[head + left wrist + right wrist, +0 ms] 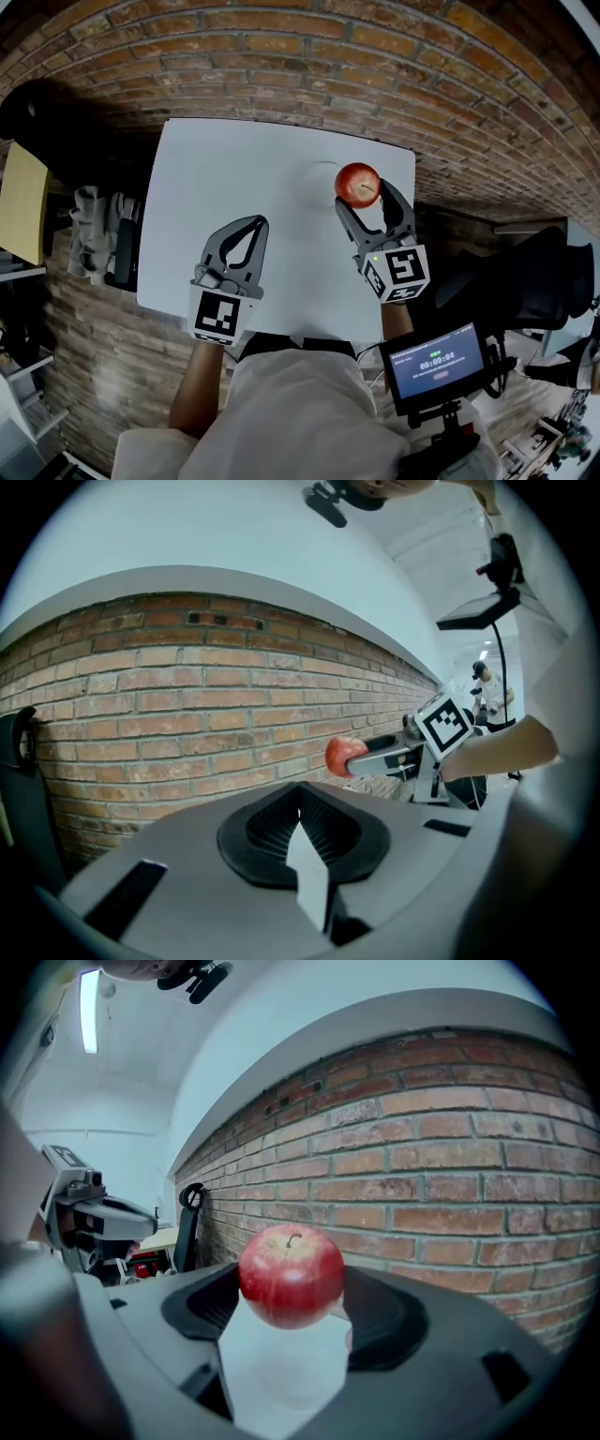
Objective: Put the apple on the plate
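Observation:
A red apple (357, 182) is clamped between the jaws of my right gripper (367, 194), which is shut on it at the far right part of the white table (234, 169). The apple (292, 1274) hangs just above a white plate (291, 1377), which shows faintly against the tabletop; in the head view the plate (317, 178) lies just left of the apple. My left gripper (253, 227) rests low over the table's near middle, shut, with nothing in it. From the left gripper view the apple (343, 756) shows off to the right.
The table is small, with edges close on every side. Brick surface (309, 56) surrounds it. A dark chair (37, 112) and a yellow board (21, 202) stand at the left. A mounted phone screen (437, 362) sits near my right arm.

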The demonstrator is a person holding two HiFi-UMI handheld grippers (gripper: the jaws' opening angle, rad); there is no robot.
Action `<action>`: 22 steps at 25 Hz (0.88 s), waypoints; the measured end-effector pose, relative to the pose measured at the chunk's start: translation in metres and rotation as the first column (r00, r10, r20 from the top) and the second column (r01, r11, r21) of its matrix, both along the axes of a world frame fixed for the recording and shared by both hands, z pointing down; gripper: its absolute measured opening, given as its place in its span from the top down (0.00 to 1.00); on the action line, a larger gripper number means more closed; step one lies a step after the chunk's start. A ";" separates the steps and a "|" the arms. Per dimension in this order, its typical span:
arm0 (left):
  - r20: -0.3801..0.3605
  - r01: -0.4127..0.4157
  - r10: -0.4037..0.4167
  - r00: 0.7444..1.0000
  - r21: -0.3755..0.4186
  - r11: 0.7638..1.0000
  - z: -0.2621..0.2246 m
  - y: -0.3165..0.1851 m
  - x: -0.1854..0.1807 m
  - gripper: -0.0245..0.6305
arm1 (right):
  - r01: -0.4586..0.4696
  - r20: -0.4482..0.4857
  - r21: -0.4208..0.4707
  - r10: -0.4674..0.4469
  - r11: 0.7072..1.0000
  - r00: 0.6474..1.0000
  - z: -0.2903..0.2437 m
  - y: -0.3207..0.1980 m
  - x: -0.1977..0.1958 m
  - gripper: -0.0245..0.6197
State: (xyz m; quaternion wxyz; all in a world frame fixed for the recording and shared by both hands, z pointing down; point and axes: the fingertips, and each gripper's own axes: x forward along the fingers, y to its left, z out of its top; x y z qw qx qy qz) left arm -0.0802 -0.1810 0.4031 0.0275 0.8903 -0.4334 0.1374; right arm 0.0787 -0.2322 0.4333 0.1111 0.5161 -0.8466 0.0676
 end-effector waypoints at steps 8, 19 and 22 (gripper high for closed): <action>0.015 0.014 -0.013 1.000 -0.046 0.999 0.022 0.000 0.008 0.95 | 0.041 0.000 -0.031 -0.042 0.999 0.999 0.039 -0.013 -0.006 0.43; 0.028 0.019 -0.016 0.999 -0.091 0.996 0.042 -0.004 0.020 0.95 | 0.067 -0.029 -0.117 -0.071 0.991 0.997 0.097 -0.029 -0.004 0.43; 0.033 0.019 -0.016 0.999 -0.105 0.994 0.048 -0.004 0.022 0.95 | 0.069 -0.031 -0.142 -0.074 0.987 0.997 0.112 -0.032 -0.004 0.43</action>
